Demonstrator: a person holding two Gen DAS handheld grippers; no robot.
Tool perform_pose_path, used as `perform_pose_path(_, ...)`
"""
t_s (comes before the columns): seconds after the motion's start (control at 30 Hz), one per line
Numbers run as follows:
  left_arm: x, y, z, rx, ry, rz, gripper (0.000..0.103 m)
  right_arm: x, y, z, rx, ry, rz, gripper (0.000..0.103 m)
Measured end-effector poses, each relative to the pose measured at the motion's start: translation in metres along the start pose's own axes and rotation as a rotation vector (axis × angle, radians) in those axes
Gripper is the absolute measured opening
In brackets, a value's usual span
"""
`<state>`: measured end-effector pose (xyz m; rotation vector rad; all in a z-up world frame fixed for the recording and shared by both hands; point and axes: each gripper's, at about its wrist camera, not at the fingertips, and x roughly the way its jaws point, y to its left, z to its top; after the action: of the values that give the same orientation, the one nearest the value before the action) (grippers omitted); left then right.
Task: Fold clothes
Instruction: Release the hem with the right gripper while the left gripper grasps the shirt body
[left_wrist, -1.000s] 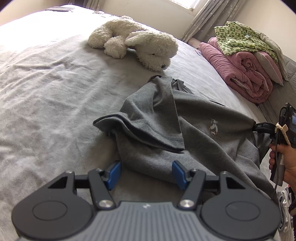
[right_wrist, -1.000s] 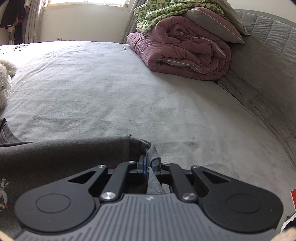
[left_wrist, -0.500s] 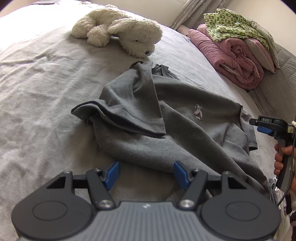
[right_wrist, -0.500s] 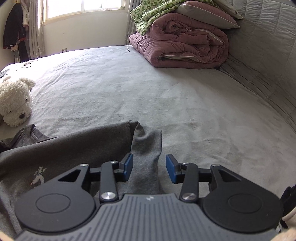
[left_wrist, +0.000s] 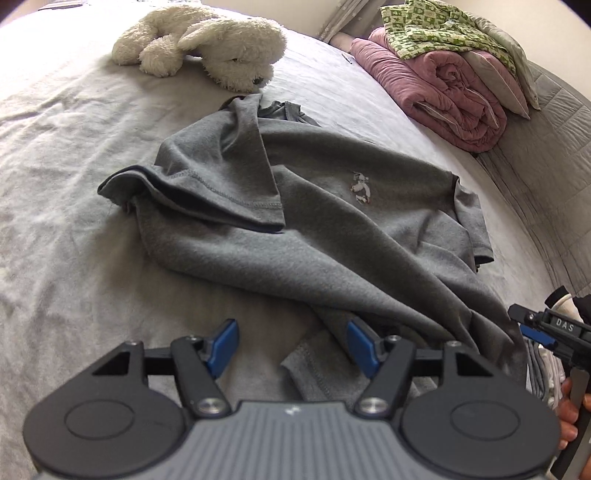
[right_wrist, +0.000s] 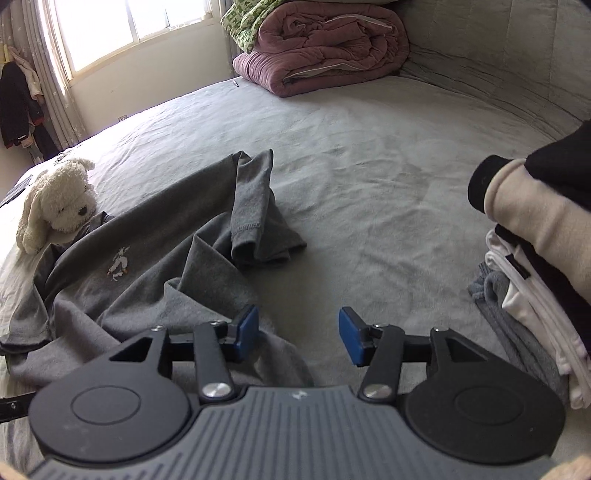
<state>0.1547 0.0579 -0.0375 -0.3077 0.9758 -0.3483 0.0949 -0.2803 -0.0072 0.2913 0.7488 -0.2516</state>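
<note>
Gray shirt (left_wrist: 332, 229) lies rumpled on our bed (left_wrist: 55, 184); our right gripper (right_wrist: 298, 334) has just been opening, empty; our left gripper (left_wrist: 291, 345) gapes, empty.

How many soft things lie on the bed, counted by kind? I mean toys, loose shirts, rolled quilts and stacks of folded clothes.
Plush dog: 1
Loose grey shirt: 1
Rolled pink quilt: 1
Stack of folded clothes: 1
Total: 4

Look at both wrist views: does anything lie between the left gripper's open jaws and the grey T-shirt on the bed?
Nothing visible does. The left gripper hangs with open jaws right over the near hem of the grey T-shirt. The plush dog lies beyond its far end.
</note>
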Motion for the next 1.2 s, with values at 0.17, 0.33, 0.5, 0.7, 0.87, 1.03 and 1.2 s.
perform_pose_path(0.17, 0.000, -0.007, -0.007, 0.037, 0.004, -0.008, 0.066, -0.018, 0.003, -0.017, -0.061, 0.046, 0.094, 0.056)
perform_pose_path(0.33, 0.005, -0.010, -0.010, 0.013, -0.015, -0.039, 0.063, -0.026, 0.004, -0.028, -0.126, 0.103, 0.184, 0.059)
perform_pose_path(0.5, 0.011, -0.017, -0.015, 0.007, -0.068, -0.012, 0.044, -0.027, -0.011, -0.036, -0.156, 0.160, 0.185, 0.059)
perform_pose_path(0.7, 0.009, -0.029, -0.032, 0.043, -0.125, 0.099, 0.005, -0.021, -0.028, -0.048, -0.143, 0.251, 0.230, 0.059)
perform_pose_path(0.87, -0.008, -0.033, -0.039, 0.012, -0.136, 0.154, 0.004, -0.024, -0.036, -0.050, -0.128, 0.255, 0.242, 0.059)
perform_pose_path(1.03, -0.042, -0.026, -0.051, -0.061, -0.121, 0.186, 0.003, -0.034, -0.045, -0.053, -0.099, 0.256, 0.252, 0.059)
perform_pose_path(1.2, -0.080, -0.022, -0.070, -0.088, -0.132, 0.174, 0.003, -0.053, -0.053, -0.064, -0.079, 0.244, 0.262, 0.059)
